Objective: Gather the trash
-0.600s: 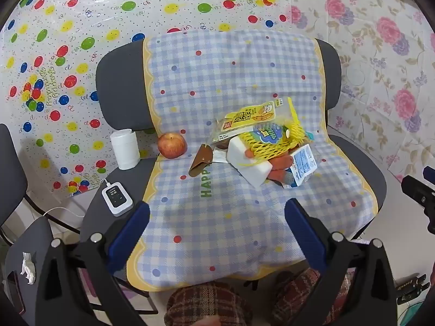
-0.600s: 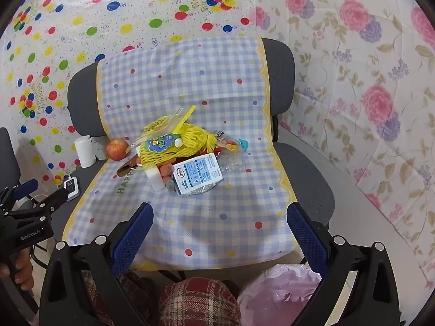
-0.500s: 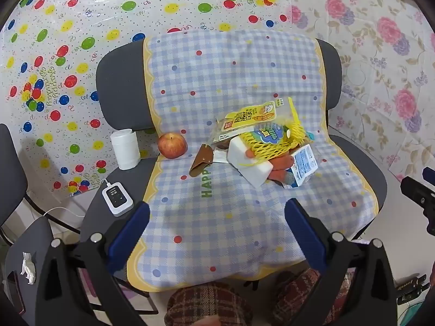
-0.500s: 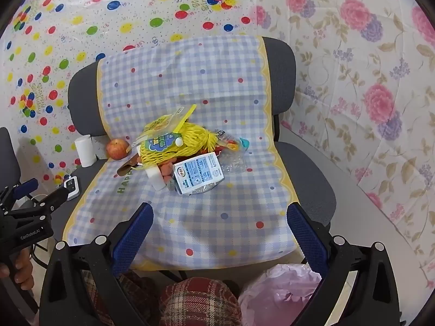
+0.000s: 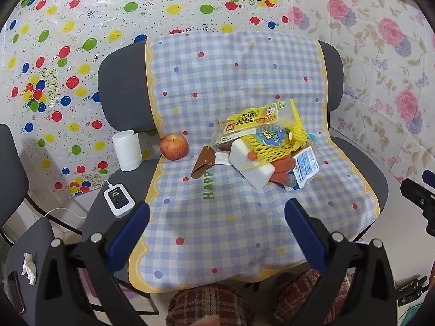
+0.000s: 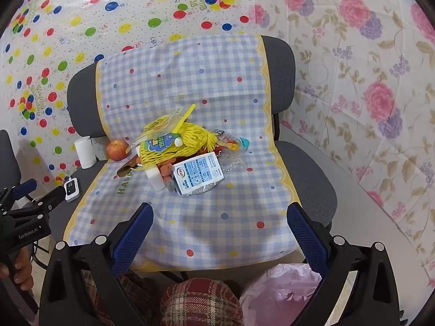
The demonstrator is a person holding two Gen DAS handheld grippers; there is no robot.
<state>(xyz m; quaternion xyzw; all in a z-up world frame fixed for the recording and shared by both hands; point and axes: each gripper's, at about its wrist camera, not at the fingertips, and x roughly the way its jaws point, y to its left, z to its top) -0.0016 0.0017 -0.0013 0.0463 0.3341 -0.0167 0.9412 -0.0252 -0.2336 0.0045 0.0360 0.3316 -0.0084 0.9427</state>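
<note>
Chair (image 5: 122,87) faces the cameras, wall sheet behind it. Cloth (image 5: 233,217) drapes over the backrest and seat, its front edge hanging off the seat.

Trash pile sits mid-seat on the cloth: net bag (image 5: 274,146) on top, snack wrapper (image 5: 252,121) leaning on its rear-left, white block (image 5: 252,168) under its front-left, milk carton (image 5: 304,168) at its right, clear plastic (image 6: 233,163) behind the carton.

Brown scrap (image 5: 202,163) lies just left of the pile. Apple (image 5: 174,146) is further left, at the cloth's edge. Cylinder (image 5: 127,150) and small device (image 5: 118,198) rest on bare seat left of the cloth.

Plastic bag (image 6: 280,296) is below the seat front, at the right.
</note>
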